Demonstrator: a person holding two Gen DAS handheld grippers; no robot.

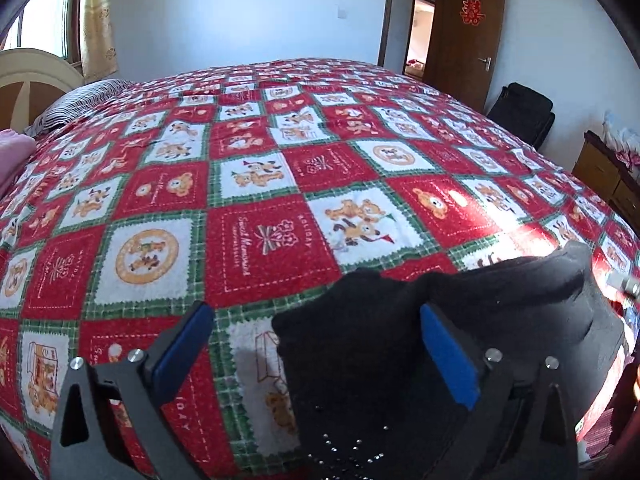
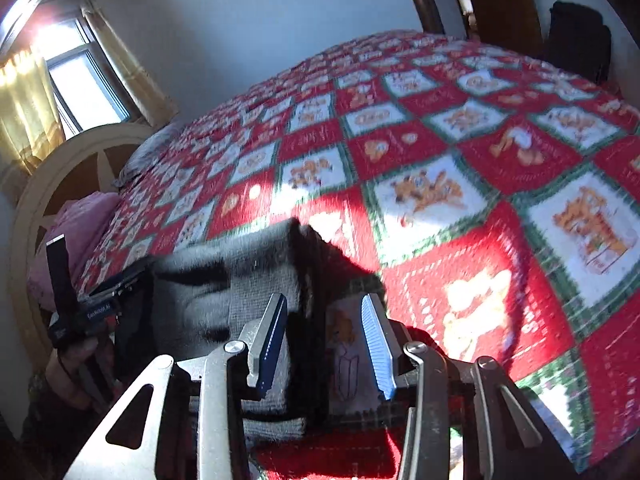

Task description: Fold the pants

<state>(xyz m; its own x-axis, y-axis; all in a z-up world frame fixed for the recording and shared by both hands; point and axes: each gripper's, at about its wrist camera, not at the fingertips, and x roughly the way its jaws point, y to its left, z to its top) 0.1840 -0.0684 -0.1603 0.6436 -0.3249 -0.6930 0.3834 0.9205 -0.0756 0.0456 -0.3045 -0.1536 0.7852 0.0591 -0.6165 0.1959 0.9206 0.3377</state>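
The black pants point(image 1: 360, 344) lie bunched and folded at the near edge of the bed, with small studs showing at the bottom of the left wrist view. My left gripper point(image 1: 316, 344) is open, its blue pads either side of the pants' left edge. In the right wrist view the pants point(image 2: 240, 276) look dark grey, a folded stack. My right gripper point(image 2: 324, 340) is open, with the stack's right edge between its jaws. The left gripper's body point(image 2: 92, 312) shows at the far left behind the pants.
The bed is covered by a red, white and green checked blanket point(image 1: 260, 184) with bear prints. A pink bundle point(image 1: 12, 152) and striped pillow point(image 1: 76, 104) lie by the headboard. A wooden cabinet point(image 1: 608, 176) stands at the right, an open door point(image 1: 464, 36) beyond.
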